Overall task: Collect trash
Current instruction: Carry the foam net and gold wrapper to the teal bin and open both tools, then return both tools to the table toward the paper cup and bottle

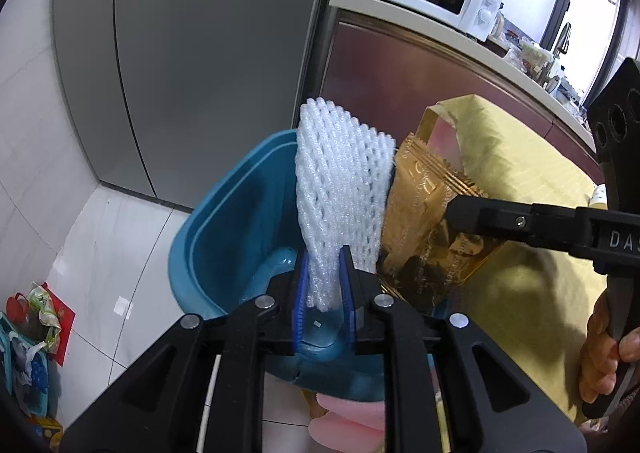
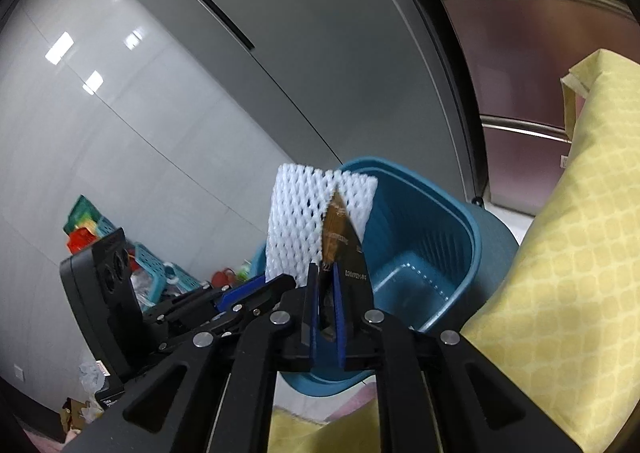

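Left gripper (image 1: 325,277) clamped on white foam net (image 1: 340,189), right gripper (image 2: 325,293) clamped on gold wrapper (image 2: 340,237), both above blue bin (image 2: 420,253).

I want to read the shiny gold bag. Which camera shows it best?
The left wrist view: the gold bag shows its broad crinkled side there. The right wrist view catches it edge-on, a thin sliver in the jaws.

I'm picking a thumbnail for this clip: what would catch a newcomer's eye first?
The white foam net, pinched in the left gripper, stands upright over the open blue bin. Right beside it, touching, is a shiny gold wrapper held in the right gripper. A yellow patterned cloth fills the right side behind them.
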A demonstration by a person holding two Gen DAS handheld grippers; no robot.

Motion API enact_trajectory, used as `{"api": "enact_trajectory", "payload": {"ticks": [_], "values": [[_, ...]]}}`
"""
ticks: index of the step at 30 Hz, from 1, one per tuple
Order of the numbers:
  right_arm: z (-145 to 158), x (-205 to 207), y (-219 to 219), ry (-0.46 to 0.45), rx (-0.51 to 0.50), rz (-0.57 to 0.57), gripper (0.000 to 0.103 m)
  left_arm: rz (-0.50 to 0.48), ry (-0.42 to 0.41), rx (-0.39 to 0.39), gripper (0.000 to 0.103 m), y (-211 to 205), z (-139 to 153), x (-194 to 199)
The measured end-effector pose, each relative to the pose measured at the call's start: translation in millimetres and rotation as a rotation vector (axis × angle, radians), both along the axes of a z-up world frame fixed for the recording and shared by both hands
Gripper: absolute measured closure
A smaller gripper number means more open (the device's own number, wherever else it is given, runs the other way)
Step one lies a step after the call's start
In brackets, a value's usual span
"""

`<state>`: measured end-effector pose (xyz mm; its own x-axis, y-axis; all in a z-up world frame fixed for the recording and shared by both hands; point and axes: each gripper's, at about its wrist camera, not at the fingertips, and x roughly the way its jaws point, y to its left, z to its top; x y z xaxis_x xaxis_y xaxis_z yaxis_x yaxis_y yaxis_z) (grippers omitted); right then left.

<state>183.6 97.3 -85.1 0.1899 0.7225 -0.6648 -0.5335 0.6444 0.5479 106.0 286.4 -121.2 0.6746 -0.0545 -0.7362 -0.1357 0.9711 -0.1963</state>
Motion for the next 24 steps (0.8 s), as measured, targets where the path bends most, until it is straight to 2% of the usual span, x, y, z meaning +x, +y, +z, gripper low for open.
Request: {"api": "enact_trajectory", "payload": {"ticks": [2, 5, 11, 13, 15, 18, 20, 24], "values": [[-0.7, 0.3, -1.0, 0.006, -0.004, -0.011, 0.093, -0.001, 0.012, -0.007, 0.086, -1.5, -5.9, 5.7], [1.9, -1.8, -4.1, -0.006, -0.018, -0.03, 0.082, -0.002, 0.024, -0.006, 0.083, -3.5, -13.9, 11.6], [9.4, -7.8, -18.4, -0.036, -0.02, -0.048, 0.08, 0.008, 0.032, -0.009, 0.077, -9.0, -19.9, 14.2], [17.3, -13.8, -27.5, -0.063, -0.012, -0.048, 0.078, 0.005, 0.012, -0.006, 0.073, -12.2, -15.0, 10.8], [26.9, -17.8, -37.2, -0.097, -0.007, -0.048, 0.071, -0.003, -0.018, 0.003, 0.067, -18.6, -4.9, 6.6], [46.7, -32.0, -59.3, -0.17, -0.002, -0.057, 0.066, -0.039, -0.076, 0.017, 0.063, -35.6, 14.0, -1.7], [57.2, -38.6, -78.1, -0.209, 0.003, -0.067, 0.064, -0.076, -0.117, 0.017, 0.054, -50.9, 27.2, -6.8], [72.3, -53.5, -118.6, -0.271, 0.0, -0.12, 0.062, -0.179, -0.183, -0.002, 0.048, -88.2, 48.7, -14.1]]}}
